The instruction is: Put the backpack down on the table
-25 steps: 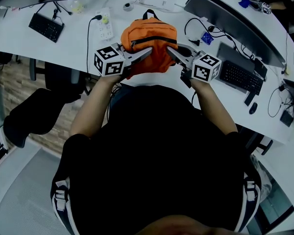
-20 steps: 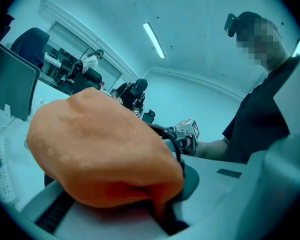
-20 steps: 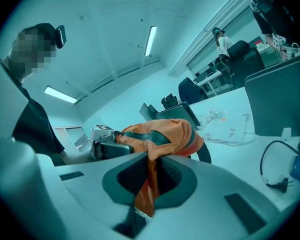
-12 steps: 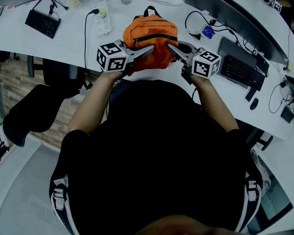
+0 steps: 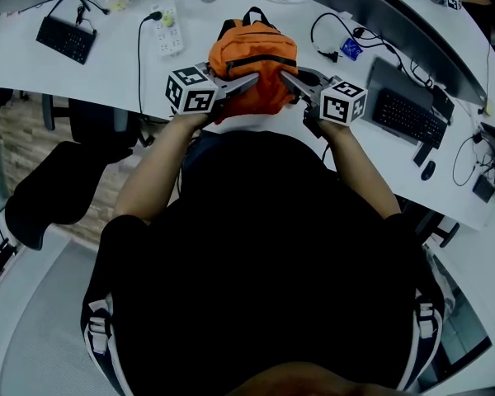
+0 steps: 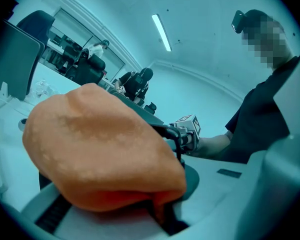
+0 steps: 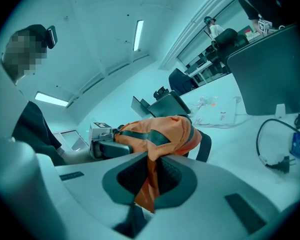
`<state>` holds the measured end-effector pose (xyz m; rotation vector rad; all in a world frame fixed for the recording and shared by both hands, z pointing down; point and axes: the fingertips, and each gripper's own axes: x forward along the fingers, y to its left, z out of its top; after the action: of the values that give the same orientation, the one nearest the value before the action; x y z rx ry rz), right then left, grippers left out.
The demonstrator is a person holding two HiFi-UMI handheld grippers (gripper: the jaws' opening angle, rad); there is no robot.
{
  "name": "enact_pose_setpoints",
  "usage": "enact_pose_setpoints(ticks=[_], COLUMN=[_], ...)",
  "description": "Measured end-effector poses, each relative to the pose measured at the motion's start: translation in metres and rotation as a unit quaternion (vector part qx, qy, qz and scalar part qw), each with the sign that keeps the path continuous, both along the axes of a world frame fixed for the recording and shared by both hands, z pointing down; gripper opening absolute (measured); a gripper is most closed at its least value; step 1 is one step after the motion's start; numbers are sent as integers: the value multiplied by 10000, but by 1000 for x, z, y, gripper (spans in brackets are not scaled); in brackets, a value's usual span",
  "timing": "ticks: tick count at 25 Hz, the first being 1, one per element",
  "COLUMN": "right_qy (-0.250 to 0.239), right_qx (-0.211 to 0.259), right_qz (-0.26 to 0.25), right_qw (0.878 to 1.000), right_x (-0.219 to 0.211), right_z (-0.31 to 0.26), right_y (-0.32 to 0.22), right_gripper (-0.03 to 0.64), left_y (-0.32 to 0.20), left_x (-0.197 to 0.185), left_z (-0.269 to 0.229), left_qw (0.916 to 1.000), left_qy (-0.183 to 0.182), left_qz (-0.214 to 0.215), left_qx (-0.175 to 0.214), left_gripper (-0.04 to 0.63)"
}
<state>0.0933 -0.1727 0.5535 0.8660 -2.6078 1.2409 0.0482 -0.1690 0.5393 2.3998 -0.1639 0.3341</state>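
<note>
The left hand-held gripper (image 5: 252,79) and right hand-held gripper (image 5: 285,77) are both still clamping the orange fabric backpack (image 5: 254,56) as it's sinking toward the near edge of the white curved table (image 5: 107,77). It's looking nearly down, just not released.

place: office | evidence: long white desk (image 5: 107,77), keyboards (image 5: 406,116), monitors (image 5: 396,25) | background: possibly more workstations (image 6: 85,69)

We see the orange backpack (image 5: 254,60) lower now, closer to the tabletop (image 5: 107,73) near its front edge. The left gripper (image 5: 252,78) and right gripper (image 5: 285,77) came down with it. We can't tell whether it touches.
</note>
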Motion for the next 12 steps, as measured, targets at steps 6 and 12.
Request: enact_pose_setpoints(ticks=[6, 12], right_qy=[30, 61], right_qx=[-138, -260], right_qz=[0, 11], right_qw=[9999, 9996], right_x=[2, 2], right_z=[14, 28], right_y=[-6, -15], right_gripper=[29, 29], left_y=[-6, -14], left_x=[1, -1], left_z=[15, 29], left_qw=[10000, 9998], left_qy=[-19, -64], left_qz=[-22, -42], left_qx=[-85, -189], left_gripper=[31, 31])
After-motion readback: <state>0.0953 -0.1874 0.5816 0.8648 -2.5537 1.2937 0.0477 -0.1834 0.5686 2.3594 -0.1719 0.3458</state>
